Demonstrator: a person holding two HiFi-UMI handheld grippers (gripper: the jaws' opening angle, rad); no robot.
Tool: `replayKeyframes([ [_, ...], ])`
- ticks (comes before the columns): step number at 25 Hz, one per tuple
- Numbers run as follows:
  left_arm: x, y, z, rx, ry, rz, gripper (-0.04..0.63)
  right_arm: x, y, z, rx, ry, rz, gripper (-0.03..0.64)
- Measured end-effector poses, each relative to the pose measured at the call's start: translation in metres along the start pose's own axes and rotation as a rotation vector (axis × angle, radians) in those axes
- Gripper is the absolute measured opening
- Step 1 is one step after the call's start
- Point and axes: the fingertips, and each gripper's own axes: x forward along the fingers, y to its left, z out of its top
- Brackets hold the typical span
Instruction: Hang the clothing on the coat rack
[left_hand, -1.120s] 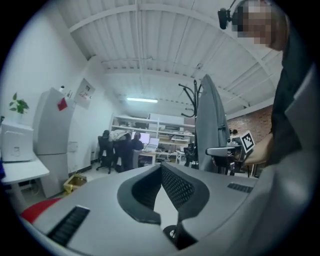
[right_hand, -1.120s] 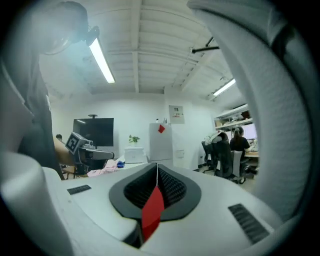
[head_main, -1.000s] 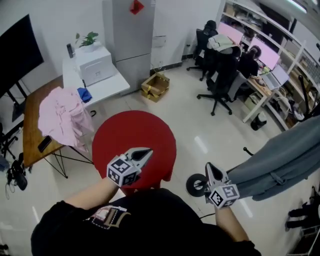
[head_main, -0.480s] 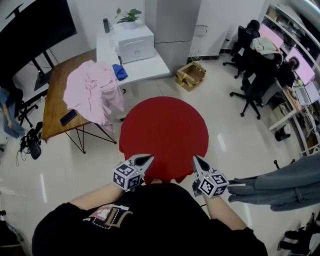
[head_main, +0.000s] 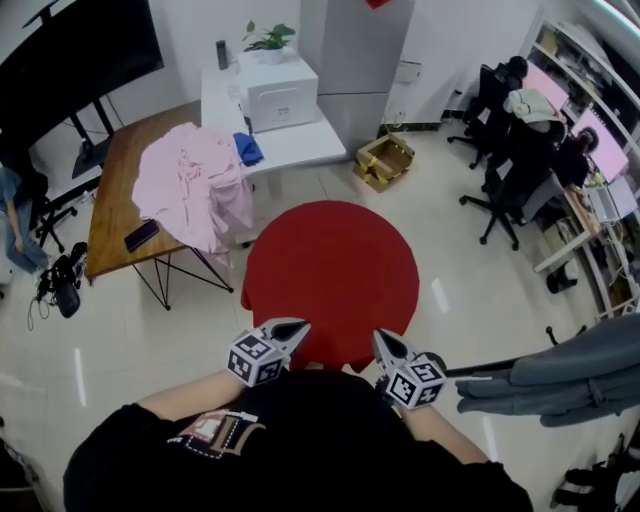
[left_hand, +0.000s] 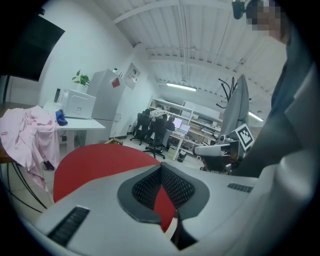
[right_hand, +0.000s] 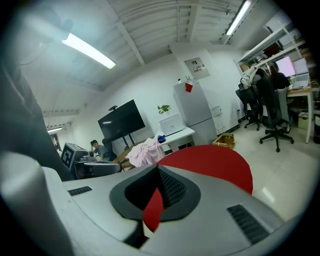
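Observation:
Pink clothing (head_main: 190, 190) lies heaped on a wooden table (head_main: 108, 235) at the back left, also visible in the left gripper view as pink clothing (left_hand: 30, 135). A grey garment (head_main: 570, 370) hangs at the right edge, and in the left gripper view it hangs on the coat rack (left_hand: 227, 89). My left gripper (head_main: 298, 324) and right gripper (head_main: 381, 337) are side by side at the near edge of a round red table (head_main: 330, 270). Both are shut with nothing between the jaws, as the left gripper (left_hand: 161, 167) and right gripper (right_hand: 157, 170) views show.
A white table (head_main: 300, 140) carries a printer (head_main: 280, 90) and a plant. A cardboard box (head_main: 383, 160) sits on the floor behind the red table. Office chairs (head_main: 510, 190) and desks with people stand at the back right. A black screen (head_main: 70, 50) stands at the back left.
My right gripper has drawn left, away from the grey garment, to stand beside the left one. The view has swung left, bringing the pink clothing closer to the middle.

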Motion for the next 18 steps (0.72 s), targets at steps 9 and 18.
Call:
replayKeyframes([
  [9,0.015,-0.014,0.002,0.031,0.021,-0.056,0.000,-0.014,0.003,0.003,0.007,0.002,0.002,0.000],
  [18,0.019,-0.022,0.005,0.056,0.014,-0.067,0.000,-0.023,-0.008,-0.002,-0.022,-0.017,-0.019,0.000],
])
